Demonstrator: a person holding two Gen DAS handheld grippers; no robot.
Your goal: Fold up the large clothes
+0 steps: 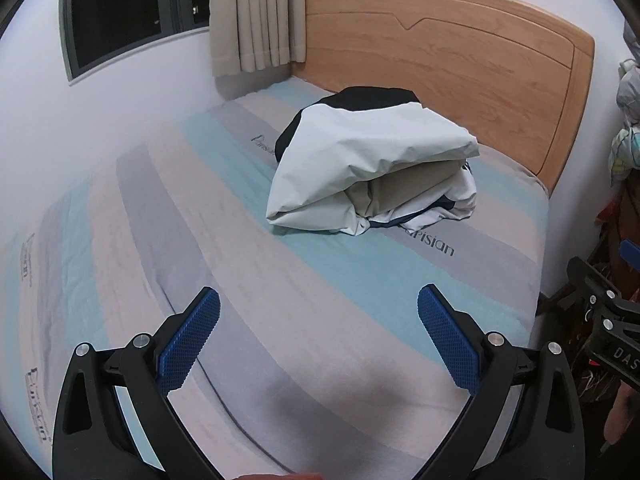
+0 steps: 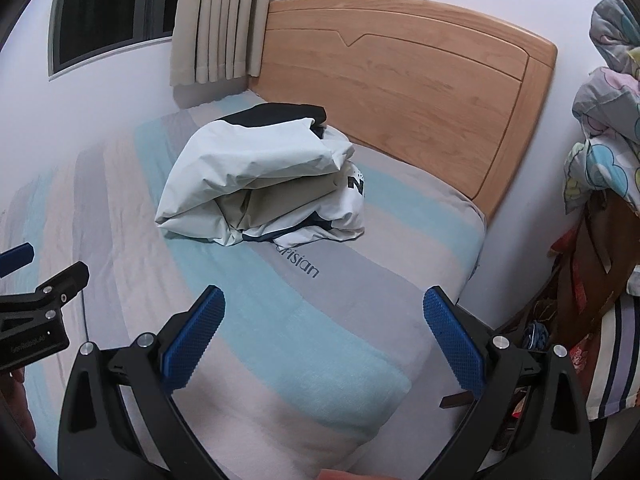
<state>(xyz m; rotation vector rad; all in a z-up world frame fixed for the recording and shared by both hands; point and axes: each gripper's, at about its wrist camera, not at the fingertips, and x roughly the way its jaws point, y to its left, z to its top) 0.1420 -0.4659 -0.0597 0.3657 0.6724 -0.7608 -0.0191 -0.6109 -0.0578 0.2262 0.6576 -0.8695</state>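
Observation:
A white jacket with dark navy parts point(image 1: 360, 156) lies folded in a bundle on the striped bed, near the wooden headboard; it also shows in the right wrist view point(image 2: 256, 176). My left gripper point(image 1: 319, 312) is open and empty, held above the bed well short of the jacket. My right gripper point(image 2: 324, 312) is open and empty, above the bed's near right corner. Each gripper shows at the edge of the other's view.
The bed sheet point(image 1: 240, 248) has grey, teal and pale pink stripes. The wooden headboard point(image 1: 460, 72) stands behind the jacket. A window point(image 1: 132, 4) and curtain point(image 1: 256, 16) are on the wall at the left. Clothes and bedding point(image 2: 600, 160) are piled beside the bed on the right.

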